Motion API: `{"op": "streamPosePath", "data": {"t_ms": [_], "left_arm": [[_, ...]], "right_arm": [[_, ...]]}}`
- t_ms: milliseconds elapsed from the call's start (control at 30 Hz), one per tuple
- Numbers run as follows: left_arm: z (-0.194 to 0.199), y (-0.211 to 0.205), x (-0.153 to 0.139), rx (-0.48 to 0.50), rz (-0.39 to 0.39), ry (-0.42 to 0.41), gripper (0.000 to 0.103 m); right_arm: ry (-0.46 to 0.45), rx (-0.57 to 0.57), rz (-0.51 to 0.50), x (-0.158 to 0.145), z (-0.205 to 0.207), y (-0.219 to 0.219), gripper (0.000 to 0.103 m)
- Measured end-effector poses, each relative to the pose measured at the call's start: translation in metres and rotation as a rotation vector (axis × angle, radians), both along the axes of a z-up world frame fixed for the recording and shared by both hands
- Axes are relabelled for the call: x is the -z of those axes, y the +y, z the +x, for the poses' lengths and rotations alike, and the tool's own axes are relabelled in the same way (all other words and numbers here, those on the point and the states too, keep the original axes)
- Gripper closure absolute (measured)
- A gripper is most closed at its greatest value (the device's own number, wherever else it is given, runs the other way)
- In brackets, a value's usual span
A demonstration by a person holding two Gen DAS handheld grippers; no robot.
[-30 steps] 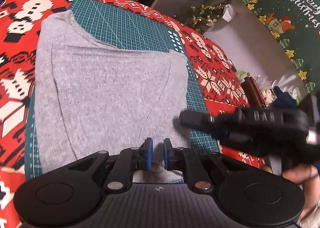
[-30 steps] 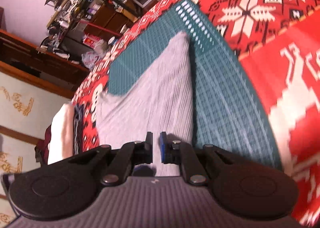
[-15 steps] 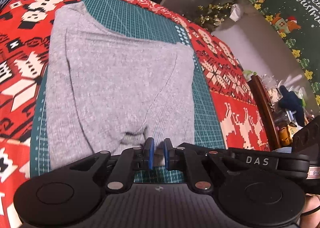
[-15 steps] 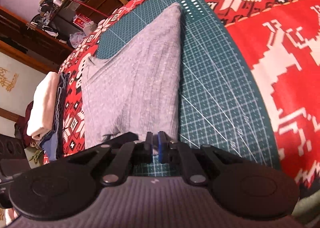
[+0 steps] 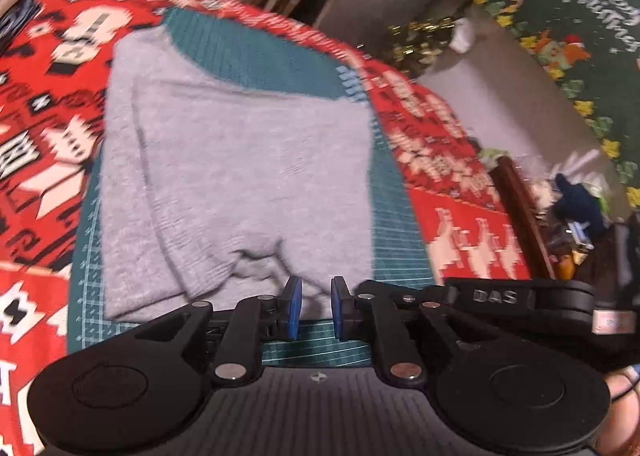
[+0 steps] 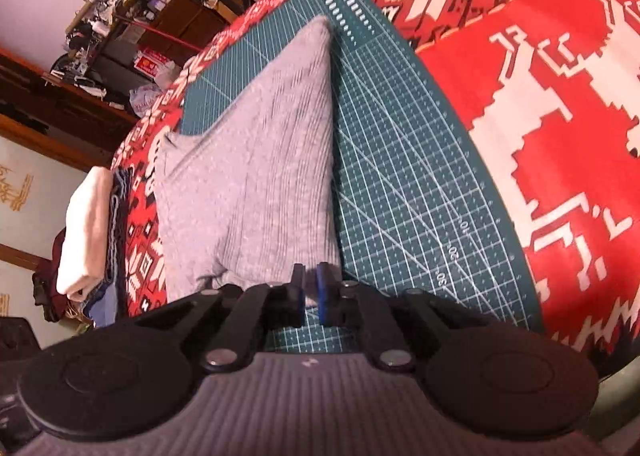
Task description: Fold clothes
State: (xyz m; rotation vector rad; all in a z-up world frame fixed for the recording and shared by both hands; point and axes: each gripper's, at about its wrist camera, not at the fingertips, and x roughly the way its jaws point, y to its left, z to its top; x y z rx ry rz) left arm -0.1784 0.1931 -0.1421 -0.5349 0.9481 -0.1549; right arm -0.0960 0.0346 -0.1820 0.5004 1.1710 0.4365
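Observation:
A grey knit sweater (image 5: pixel 240 159) lies folded into a rectangle on a green cutting mat (image 5: pixel 396 215). My left gripper (image 5: pixel 316 308) is at the sweater's near hem, its blue pads close together with cloth between them. The fabric puckers just ahead of it. In the right wrist view the sweater (image 6: pixel 256 175) stretches away along the mat (image 6: pixel 400 175). My right gripper (image 6: pixel 309 294) is nearly closed on the sweater's near right corner. Its black body (image 5: pixel 520 296) also shows at the right of the left wrist view.
A red and white patterned tablecloth (image 6: pixel 560 95) covers the table around the mat. A stack of folded clothes (image 6: pixel 88 232) sits past the sweater's left side. Shelves and clutter stand beyond the table. A green Christmas hanging (image 5: pixel 580 15) is at the right.
Both grippers have drawn back from over the sweater to its near hem. A pucker has formed in the cloth in front of the left gripper. The right gripper has come alongside the left.

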Motion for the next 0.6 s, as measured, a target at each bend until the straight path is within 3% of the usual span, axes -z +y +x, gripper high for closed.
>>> {"op": "streamPosePath", "data": {"t_ms": [167, 233, 400, 500, 600], "left_arm": [[0.001, -0.001, 0.003, -0.021, 0.042, 0.037, 0.089], [-0.004, 0.000, -0.002, -0.032, 0.055, 0.022, 0.089], [-0.020, 0.012, -0.015, -0.130, 0.042, -0.027, 0.088], [-0.018, 0.019, -0.009, -0.172, 0.030, 0.017, 0.090], [-0.012, 0.020, -0.002, -0.184, 0.037, 0.052, 0.090]], "right_arm": [[-0.008, -0.010, -0.021, -0.005, -0.009, -0.001, 0.103], [-0.012, -0.013, -0.028, -0.008, -0.012, -0.001, 0.093], [-0.067, -0.056, 0.025, -0.016, -0.015, 0.004, 0.093], [-0.092, -0.090, 0.055, -0.018, -0.016, 0.009, 0.093], [-0.033, -0.139, 0.130, -0.004, -0.011, 0.022, 0.095]]}}
